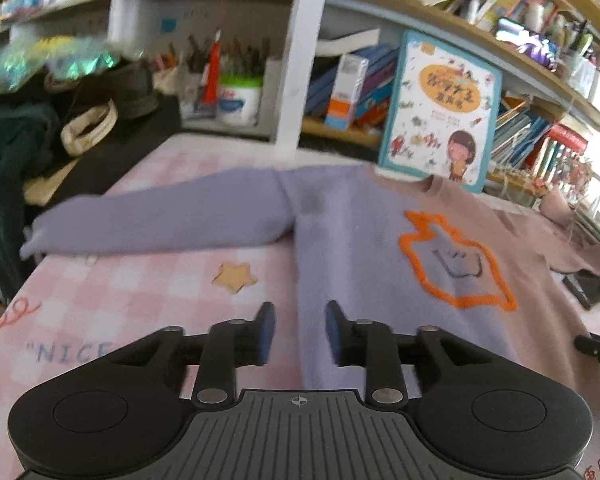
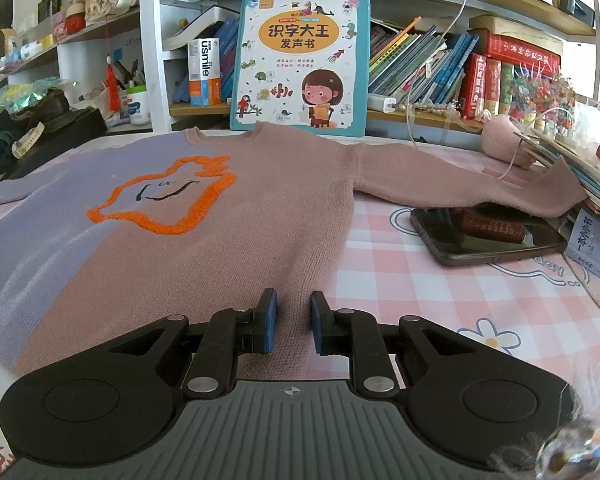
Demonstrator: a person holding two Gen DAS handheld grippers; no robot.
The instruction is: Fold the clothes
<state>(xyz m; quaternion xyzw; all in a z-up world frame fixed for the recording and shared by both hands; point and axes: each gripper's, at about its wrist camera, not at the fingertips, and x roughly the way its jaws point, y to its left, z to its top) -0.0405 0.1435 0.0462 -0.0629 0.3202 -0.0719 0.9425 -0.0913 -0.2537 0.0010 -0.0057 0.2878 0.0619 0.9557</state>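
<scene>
Where the pink checked cloth (image 2: 440,276) covers the desk, a sweater (image 2: 220,220) lies spread flat, front up, half lilac and half dusty pink, with an orange fuzzy outline (image 2: 160,200) stitched across the chest. Its neck points toward the shelves at the back, just in front of a children's book (image 2: 300,64) that stands upright against them. Its lilac sleeve (image 1: 156,220) stretches out to one side across the cloth, and the pink sleeve (image 2: 460,188) runs out the other way, its cuff draped over a dark phone (image 2: 488,236) lying on the desk. Near the sweater's hem on the lilac side, the left hand-held gripper (image 1: 300,332) has its jaws parted with nothing between the blue pads; the edge of the lilac panel runs beneath the gap, and a star (image 1: 236,276) printed on the cloth shows just beyond its left finger. Over the pink side, the right hand-held gripper (image 2: 294,322) points across the lower part of the sweater, its jaws standing a narrow gap apart and holding nothing, the knit visible between the pads.
</scene>
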